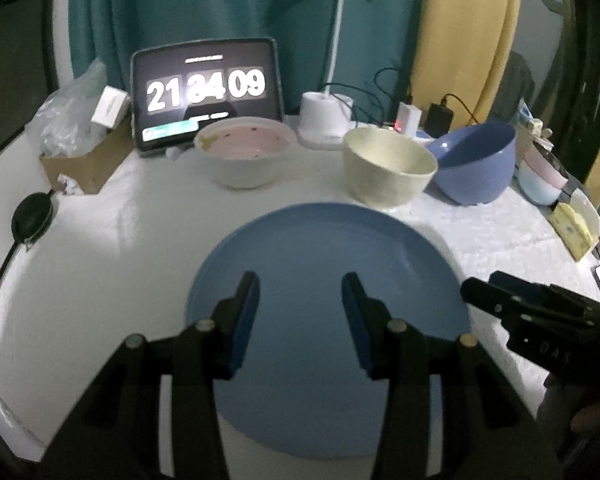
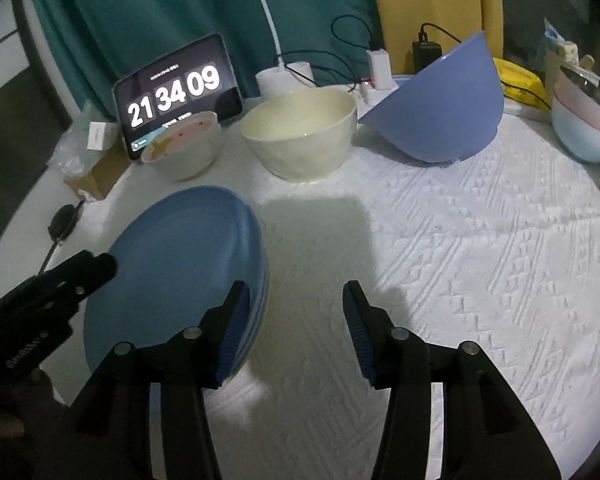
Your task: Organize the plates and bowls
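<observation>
The left tool [image 1: 300,292] hangs empty with its jaws parted, right over the stack of round blue plastic plates [image 1: 324,312] on the white textured tabletop [image 2: 480,260]; the right tool [image 2: 296,300], likewise parted and empty, has that stack just to its left. Ahead of both tools stand the white bowl with a pinkish inside [image 1: 244,152], the cream bowl [image 1: 390,166] and, leaning against it, the tilted blue bowl [image 1: 476,168]. Nesting the bowls looks next: grip one rim squarely, lift straight, and watch the tilted bowl, which may roll.
</observation>
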Tool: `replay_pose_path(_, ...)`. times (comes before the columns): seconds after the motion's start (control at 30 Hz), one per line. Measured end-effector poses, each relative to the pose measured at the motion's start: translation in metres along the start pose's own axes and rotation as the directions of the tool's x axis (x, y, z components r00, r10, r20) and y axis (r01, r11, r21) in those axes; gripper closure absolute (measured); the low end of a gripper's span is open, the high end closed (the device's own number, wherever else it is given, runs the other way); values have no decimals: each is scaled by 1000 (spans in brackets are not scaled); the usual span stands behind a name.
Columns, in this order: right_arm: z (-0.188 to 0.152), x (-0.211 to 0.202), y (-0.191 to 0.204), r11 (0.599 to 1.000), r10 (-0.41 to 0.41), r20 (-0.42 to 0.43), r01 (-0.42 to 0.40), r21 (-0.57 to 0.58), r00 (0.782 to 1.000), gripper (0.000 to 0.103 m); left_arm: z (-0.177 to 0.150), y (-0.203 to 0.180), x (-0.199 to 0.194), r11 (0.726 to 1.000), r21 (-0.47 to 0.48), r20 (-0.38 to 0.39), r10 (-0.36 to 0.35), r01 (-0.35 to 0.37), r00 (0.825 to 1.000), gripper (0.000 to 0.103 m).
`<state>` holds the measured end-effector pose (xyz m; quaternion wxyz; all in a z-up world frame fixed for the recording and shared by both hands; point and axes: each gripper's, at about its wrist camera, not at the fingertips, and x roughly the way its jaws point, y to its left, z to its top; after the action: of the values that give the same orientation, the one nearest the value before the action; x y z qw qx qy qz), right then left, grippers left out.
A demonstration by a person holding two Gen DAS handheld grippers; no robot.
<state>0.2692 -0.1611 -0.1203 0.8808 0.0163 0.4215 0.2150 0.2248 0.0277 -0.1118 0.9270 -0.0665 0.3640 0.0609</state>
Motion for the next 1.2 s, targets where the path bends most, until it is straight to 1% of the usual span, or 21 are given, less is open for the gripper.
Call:
replay_pose_path(0.23, 5, -15, -27, 1000, -1, 47, 0, 21, 999, 53, 2, -30, 1, 999, 37, -3, 3, -3, 1000, 58)
replay_pose_path(0.63, 6, -25, -82, 997, -14, 67, 8, 78, 998, 53, 7, -83, 13, 996, 91, -28, -8, 11, 1000, 58)
replay_pose_path(0.73, 6, -26, -93, 995, -18, 70, 11, 96, 997, 53, 9, -96, 17, 994, 105, -38, -20, 24, 999, 58)
replay_pose_path(0.87, 5, -26, -107, 993, -29, 73, 20, 115, 997, 53, 11, -107, 23, 993, 106, -56, -44, 50, 997, 58)
replay_pose_path(1.2, 5, -29, -134, 989, -45, 78, 33, 144, 996, 53, 24, -128, 30, 991, 123, -37, -41, 45, 998, 58)
